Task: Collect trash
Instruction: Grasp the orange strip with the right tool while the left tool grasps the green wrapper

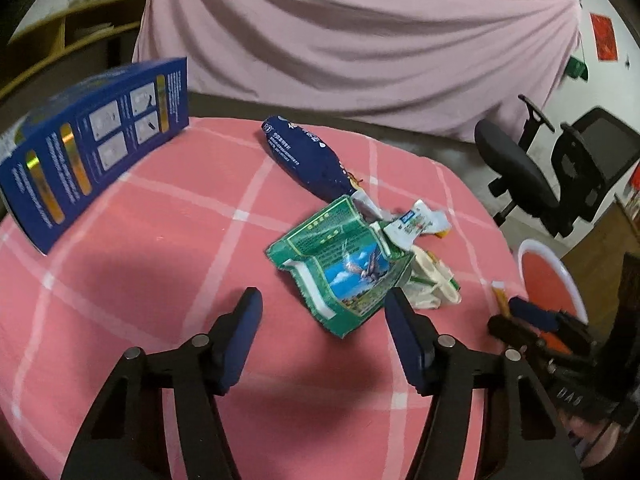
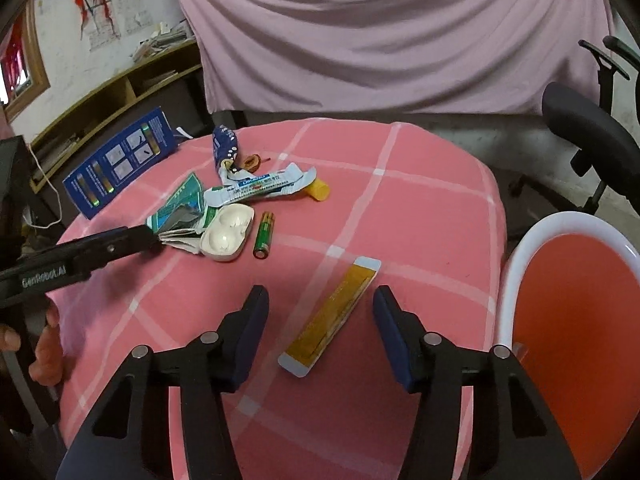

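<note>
A crumpled green carton (image 1: pixel 344 264) lies on the pink checked tablecloth (image 1: pixel 160 240) between the fingers of my left gripper (image 1: pixel 324 308). The jaws stand apart and the left pad is clear of it. In the right wrist view the left gripper's finger (image 2: pixel 132 238) reaches the same green carton (image 2: pixel 180 216). A flat yellow sachet (image 2: pixel 332 312) lies between the spread fingers of my right gripper (image 2: pixel 320 308), and neither pad touches it. Behind sit a flattened toothpaste tube (image 2: pixel 260 188), a white earbud case (image 2: pixel 226 236), a green battery (image 2: pixel 264 234) and a dark blue wrapper (image 1: pixel 308 156).
A white-rimmed bin with an orange inside (image 2: pixel 520 264) stands beside the table's right edge. A tall blue box (image 1: pixel 92 140) stands at the far left of the table. An office chair (image 1: pixel 540 172) is behind on the right, and a pink sheet (image 1: pixel 360 40) hangs at the back.
</note>
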